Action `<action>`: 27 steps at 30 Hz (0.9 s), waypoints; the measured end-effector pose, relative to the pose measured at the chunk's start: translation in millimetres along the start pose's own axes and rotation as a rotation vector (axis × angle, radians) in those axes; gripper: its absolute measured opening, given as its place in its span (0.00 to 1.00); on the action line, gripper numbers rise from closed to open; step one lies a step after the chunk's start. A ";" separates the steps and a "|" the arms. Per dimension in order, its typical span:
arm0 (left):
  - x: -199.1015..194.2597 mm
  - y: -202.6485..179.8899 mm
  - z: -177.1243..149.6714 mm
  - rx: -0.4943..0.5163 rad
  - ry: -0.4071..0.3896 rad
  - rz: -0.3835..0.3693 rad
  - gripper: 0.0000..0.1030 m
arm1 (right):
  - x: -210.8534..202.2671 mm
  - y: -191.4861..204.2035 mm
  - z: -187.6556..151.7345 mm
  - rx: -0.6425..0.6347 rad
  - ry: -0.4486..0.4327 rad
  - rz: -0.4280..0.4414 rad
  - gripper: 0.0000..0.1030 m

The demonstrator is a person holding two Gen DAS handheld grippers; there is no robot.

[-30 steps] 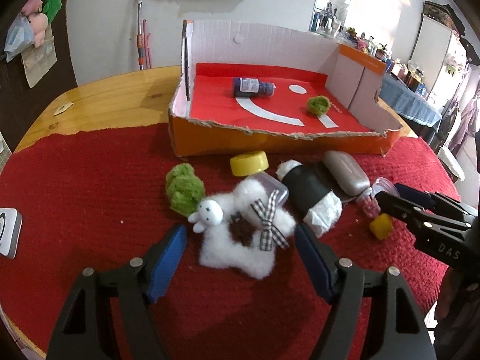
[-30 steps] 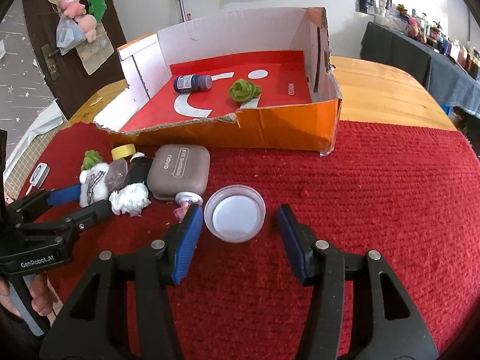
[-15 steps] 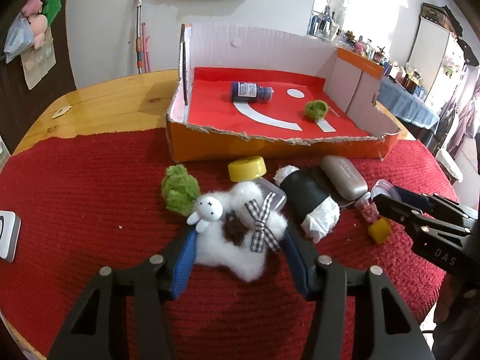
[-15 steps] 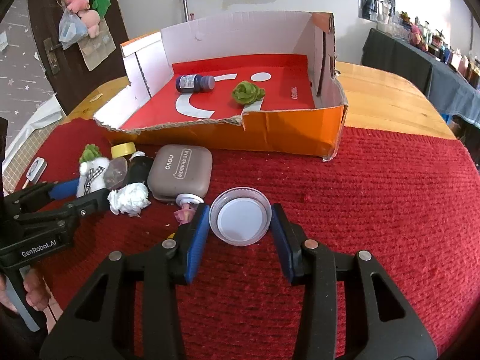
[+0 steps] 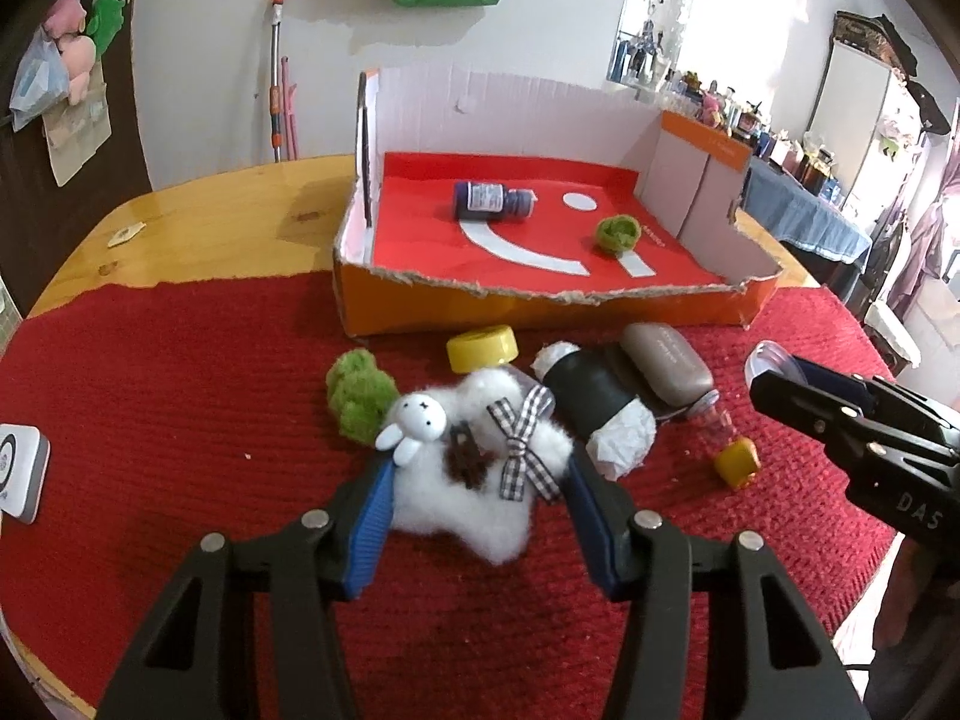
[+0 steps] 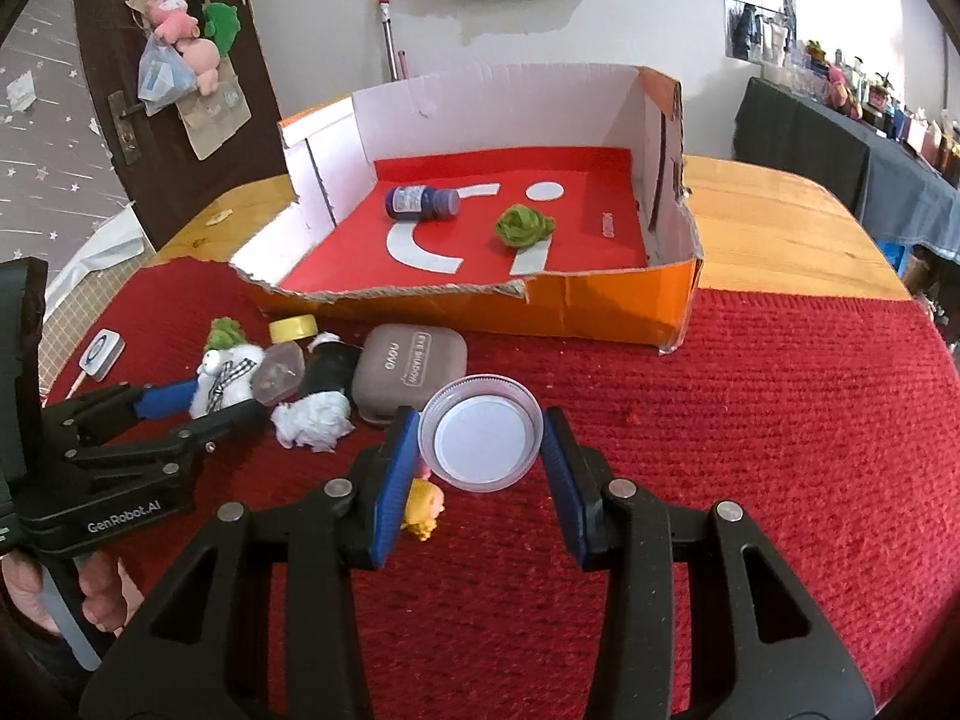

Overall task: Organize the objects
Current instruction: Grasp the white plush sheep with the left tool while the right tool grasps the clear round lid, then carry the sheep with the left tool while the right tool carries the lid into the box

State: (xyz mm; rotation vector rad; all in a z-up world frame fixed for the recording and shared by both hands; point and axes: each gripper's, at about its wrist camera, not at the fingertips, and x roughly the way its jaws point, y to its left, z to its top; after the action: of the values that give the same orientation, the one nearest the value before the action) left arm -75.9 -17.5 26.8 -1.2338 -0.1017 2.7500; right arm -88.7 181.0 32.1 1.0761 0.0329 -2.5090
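Cardboard box (image 6: pixel 600 306) sat straight ahead of both tools, past the clutter on the table (image 6: pixel 780 420). Left tool (image 5: pixel 477 516) pinched the fluffy white toy (image 5: pixel 468 480). Right tool (image 6: pixel 480 468) pinched the round clear lid (image 6: pixel 480 433), a bit nearer the box.

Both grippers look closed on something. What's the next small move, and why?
Probably lift both and carry them toward the box: the left gripper pinches the white plush toy, the right gripper pinches the clear lid, both low over the red cloth.
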 end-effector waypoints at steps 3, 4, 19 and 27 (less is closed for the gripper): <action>-6.9 -2.7 3.0 0.004 -0.019 -0.005 0.54 | -8.1 4.8 3.8 -0.008 -0.021 0.012 0.38; -9.2 -3.1 4.0 0.005 -0.025 -0.008 0.54 | -11.0 6.8 5.2 -0.013 -0.028 0.016 0.38; -18.0 -10.7 15.0 0.018 -0.055 -0.026 0.54 | -22.2 17.1 13.1 -0.030 -0.056 0.047 0.38; -18.1 -12.1 20.4 0.026 -0.058 -0.027 0.55 | -21.1 15.1 15.8 -0.029 -0.057 0.051 0.38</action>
State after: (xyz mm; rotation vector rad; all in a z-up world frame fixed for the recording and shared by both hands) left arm -78.1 -8.2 55.1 -1.1383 -0.0872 2.7558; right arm -80.9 171.9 60.0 0.9816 0.0255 -2.4838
